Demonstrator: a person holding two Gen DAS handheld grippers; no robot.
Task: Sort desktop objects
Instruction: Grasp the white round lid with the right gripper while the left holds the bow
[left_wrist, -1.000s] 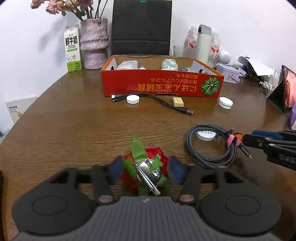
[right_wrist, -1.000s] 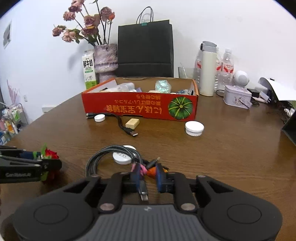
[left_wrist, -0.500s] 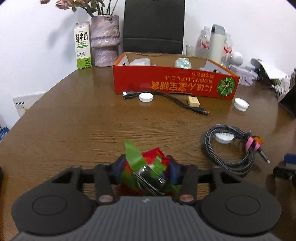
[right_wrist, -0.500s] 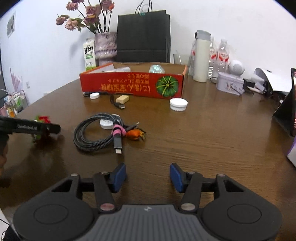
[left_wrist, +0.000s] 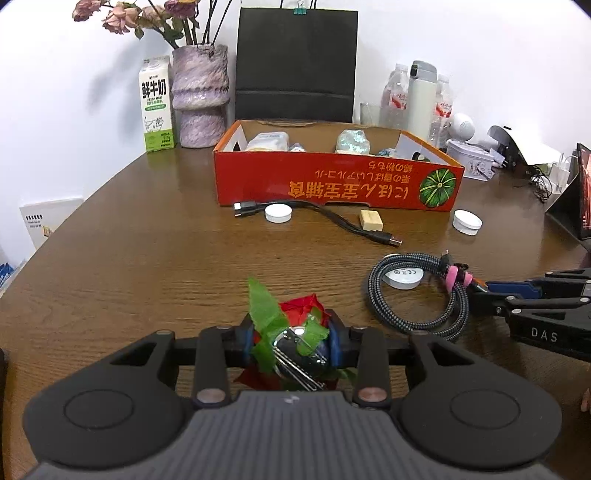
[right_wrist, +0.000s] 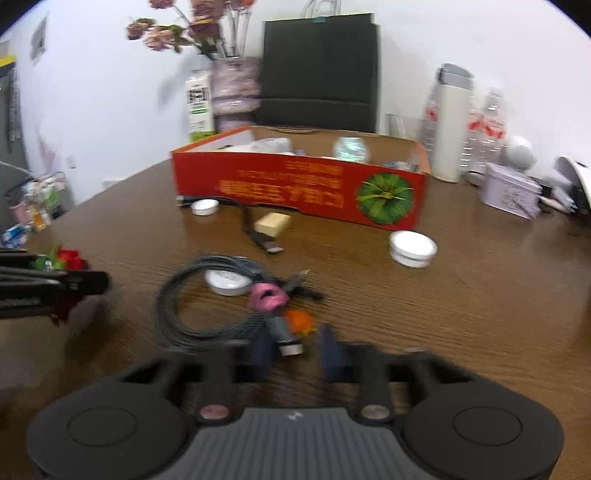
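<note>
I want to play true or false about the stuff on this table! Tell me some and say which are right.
1. The red box holds things inside. True.
2. The left gripper has a red flower between its closing fingers. True.
3. The braided cable lies inside the box. False: it lies coiled on the table.
4. The milk carton lies flat. False: it stands upright beside the vase.
5. A white cap sits on the table. True.

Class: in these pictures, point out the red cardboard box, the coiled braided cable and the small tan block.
red cardboard box (left_wrist: 332, 186), left wrist view, front wall
coiled braided cable (left_wrist: 413, 325), left wrist view, near loop
small tan block (left_wrist: 371, 220), left wrist view, top face
</note>
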